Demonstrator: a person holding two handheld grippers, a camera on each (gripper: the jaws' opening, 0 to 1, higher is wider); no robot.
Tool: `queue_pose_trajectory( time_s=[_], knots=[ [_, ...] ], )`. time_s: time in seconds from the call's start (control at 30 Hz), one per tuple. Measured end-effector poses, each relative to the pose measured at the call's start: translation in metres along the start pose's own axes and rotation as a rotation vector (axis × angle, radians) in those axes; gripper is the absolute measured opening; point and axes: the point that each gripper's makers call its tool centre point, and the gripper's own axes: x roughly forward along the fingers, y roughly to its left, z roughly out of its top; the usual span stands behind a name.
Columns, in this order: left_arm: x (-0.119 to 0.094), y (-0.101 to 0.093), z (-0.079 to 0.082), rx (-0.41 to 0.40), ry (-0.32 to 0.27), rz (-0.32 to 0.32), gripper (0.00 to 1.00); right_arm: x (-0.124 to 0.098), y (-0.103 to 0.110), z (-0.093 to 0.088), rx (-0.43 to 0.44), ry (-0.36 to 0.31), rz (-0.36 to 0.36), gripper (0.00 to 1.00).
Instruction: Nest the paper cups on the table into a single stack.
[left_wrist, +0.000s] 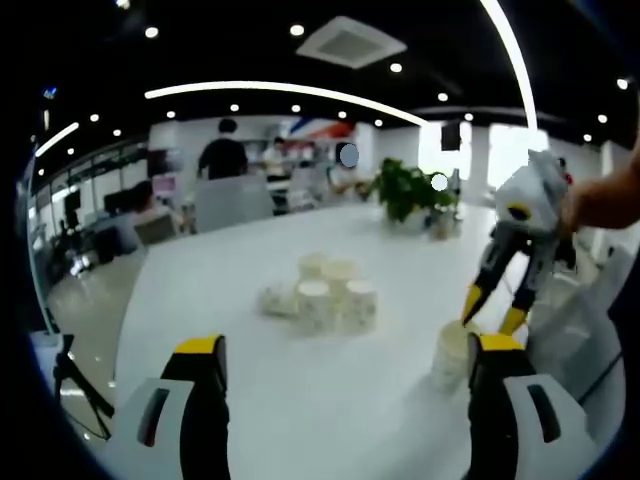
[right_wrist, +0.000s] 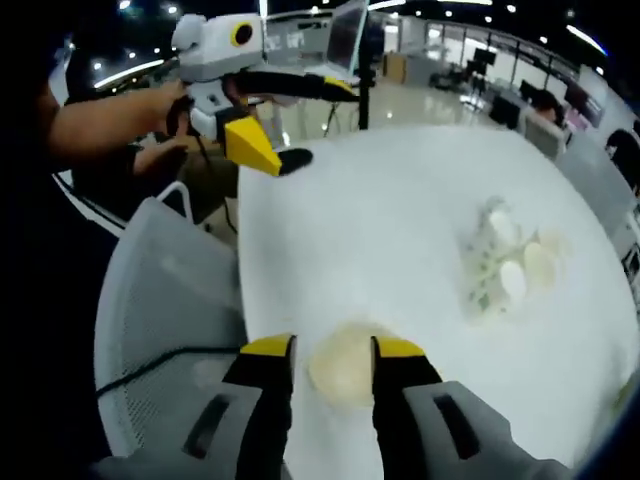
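Where the left gripper view looks across the white worktop (left_wrist: 250, 330), the left gripper (left_wrist: 345, 350) rises from the bottom of the frame with its fingers (left_wrist: 200, 348) spread wide and nothing between them. A cluster of paper cups (left_wrist: 325, 295) sits at the centre of the frame, some upright and one lying at the cluster's left edge. At lower right a single cup (left_wrist: 452, 355) stands just beside the left gripper's right-hand finger, and the right gripper (left_wrist: 495, 308), held by a hand (left_wrist: 600, 200) coming in from the right edge, points down with its yellow tips over that cup's rim. A potted plant (left_wrist: 405, 190) stands at the far end of the worktop, right of centre. In the right gripper view, the right gripper's fingers (right_wrist: 270, 347) sit either side of the single cup, seen from above at bottom centre; whether they touch it I cannot tell. The cluster lies at right of centre, the left gripper is at upper left, and a mesh chair (right_wrist: 165, 300) fills the left.
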Motion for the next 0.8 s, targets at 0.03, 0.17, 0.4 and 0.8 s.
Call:
queue_pose_trajectory(
  time_s=[0.03, 0.17, 0.4, 0.8],
  knots=[
    [0.000, 0.000, 0.000, -0.001, -0.002, 0.001, 0.98, -0.005, -0.004, 0.005, 0.009, -0.025, -0.010, 0.32],
    [0.001, -0.002, 0.000, -0.005, 0.001, -0.003, 0.98, -0.028, -0.020, 0.012, 0.008, -0.081, -0.051, 0.32],
    [0.004, -0.008, 0.002, -0.011, -0.001, -0.018, 0.98, -0.053, -0.046, 0.010, 0.067, -0.206, -0.140, 0.37],
    [0.006, -0.014, -0.006, -0.010, 0.010, -0.036, 0.98, -0.084, -0.088, -0.019, 0.087, -0.371, -0.361, 0.59]
  ],
)
